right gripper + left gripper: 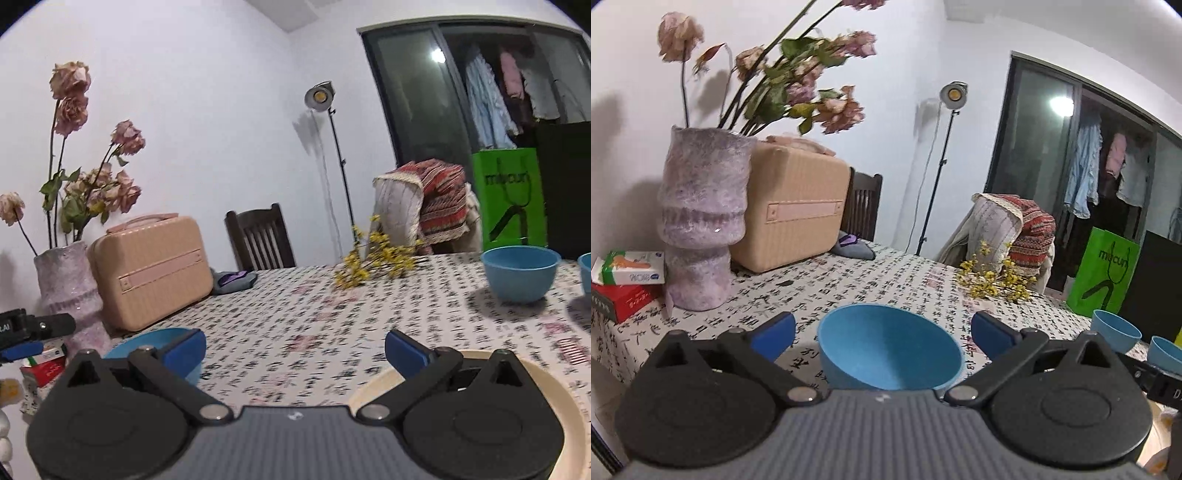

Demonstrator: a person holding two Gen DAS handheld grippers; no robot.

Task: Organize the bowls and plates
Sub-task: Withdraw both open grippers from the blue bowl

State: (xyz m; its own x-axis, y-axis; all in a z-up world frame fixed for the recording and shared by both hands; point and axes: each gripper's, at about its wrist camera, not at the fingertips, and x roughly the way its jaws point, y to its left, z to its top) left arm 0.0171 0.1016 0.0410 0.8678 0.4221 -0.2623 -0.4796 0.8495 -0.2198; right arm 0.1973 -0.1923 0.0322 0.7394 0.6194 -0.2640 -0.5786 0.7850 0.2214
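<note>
Left wrist: your left gripper [882,330] jaws wide open w/ small blue plastic bowl [889,350] between, untouched; light, stiff, probably slick — pinch the rim.

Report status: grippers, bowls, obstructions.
Both hand-held grippers open, left, right. Blue bowl between left's fingers, ungripped. Cream plate under right. Nothing blocking.
</note>
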